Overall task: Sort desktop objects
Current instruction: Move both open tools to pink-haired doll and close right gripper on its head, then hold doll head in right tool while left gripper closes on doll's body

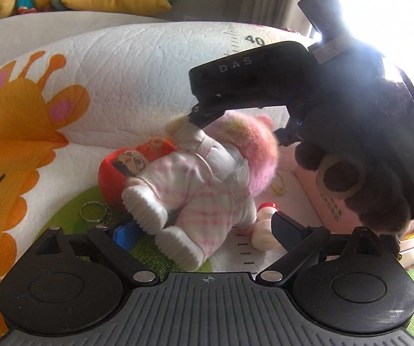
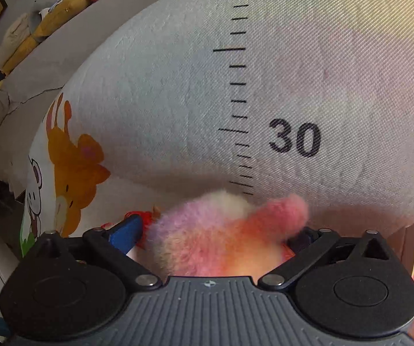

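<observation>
The printed mat carries everything. On it lies the plush doll in pink check, its rainbow fur head at two o'clock from the body. The right gripper has its jaws spread either side of that furry head, not pinched tight that I can tell. The left gripper hangs open over the doll's legs, holding nothing. Fur is a poor purchase (it compresses and slides), so a lift could slip. Dragging could knock the red capsule toy at nine o'clock, or snag the keyring at eight.
</observation>
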Motion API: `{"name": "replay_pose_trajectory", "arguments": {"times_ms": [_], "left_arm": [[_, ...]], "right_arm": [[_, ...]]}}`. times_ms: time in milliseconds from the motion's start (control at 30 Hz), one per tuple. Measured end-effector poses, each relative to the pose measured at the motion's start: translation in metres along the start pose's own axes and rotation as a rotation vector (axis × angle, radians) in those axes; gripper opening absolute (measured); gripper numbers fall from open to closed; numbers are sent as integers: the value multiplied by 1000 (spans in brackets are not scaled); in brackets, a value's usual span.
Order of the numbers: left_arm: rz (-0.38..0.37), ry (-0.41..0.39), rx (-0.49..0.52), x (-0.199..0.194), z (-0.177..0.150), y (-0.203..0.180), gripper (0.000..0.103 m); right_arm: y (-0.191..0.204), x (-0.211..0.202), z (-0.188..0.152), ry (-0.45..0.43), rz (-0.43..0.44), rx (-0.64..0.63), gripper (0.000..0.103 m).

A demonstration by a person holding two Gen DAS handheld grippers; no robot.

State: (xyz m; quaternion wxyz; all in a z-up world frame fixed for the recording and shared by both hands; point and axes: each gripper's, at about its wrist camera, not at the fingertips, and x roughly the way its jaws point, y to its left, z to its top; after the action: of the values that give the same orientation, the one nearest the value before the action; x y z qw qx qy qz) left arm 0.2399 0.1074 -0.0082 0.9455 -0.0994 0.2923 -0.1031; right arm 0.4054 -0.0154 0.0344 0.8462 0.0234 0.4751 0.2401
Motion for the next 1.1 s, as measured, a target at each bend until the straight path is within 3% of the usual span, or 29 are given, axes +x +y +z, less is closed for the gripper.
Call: {"name": "replay_pose_trajectory", "arguments": {"times_ms": [33, 100, 167, 233, 300, 800, 900, 1100], "left_arm": [[3, 0, -6, 0, 0, 1, 96], [15, 6, -15, 0, 0, 2, 82], [17, 17, -34, 1, 0, 5, 81], [17, 26, -56, 3, 0, 8, 84], [26, 30, -52, 3, 0, 6, 95], [48, 37, -51, 5, 0, 8, 97], [65, 34, -54, 2, -2, 7, 98], [85, 38, -57, 2, -1, 5, 100]], "right_arm": [[3, -3, -2, -5, -14, -17, 88], [6, -10, -5, -7, -28, -41, 80], [4, -15, -7, 0, -18, -39, 81], [0, -16, -9, 7, -8, -23, 82], [-4, -15, -10, 9, 0, -1, 87], [-6, -14, -19, 22, 10, 73, 90], [-8, -21, -21, 15, 29, 65, 103], [-4, -23, -25, 15, 38, 18, 103]]}}
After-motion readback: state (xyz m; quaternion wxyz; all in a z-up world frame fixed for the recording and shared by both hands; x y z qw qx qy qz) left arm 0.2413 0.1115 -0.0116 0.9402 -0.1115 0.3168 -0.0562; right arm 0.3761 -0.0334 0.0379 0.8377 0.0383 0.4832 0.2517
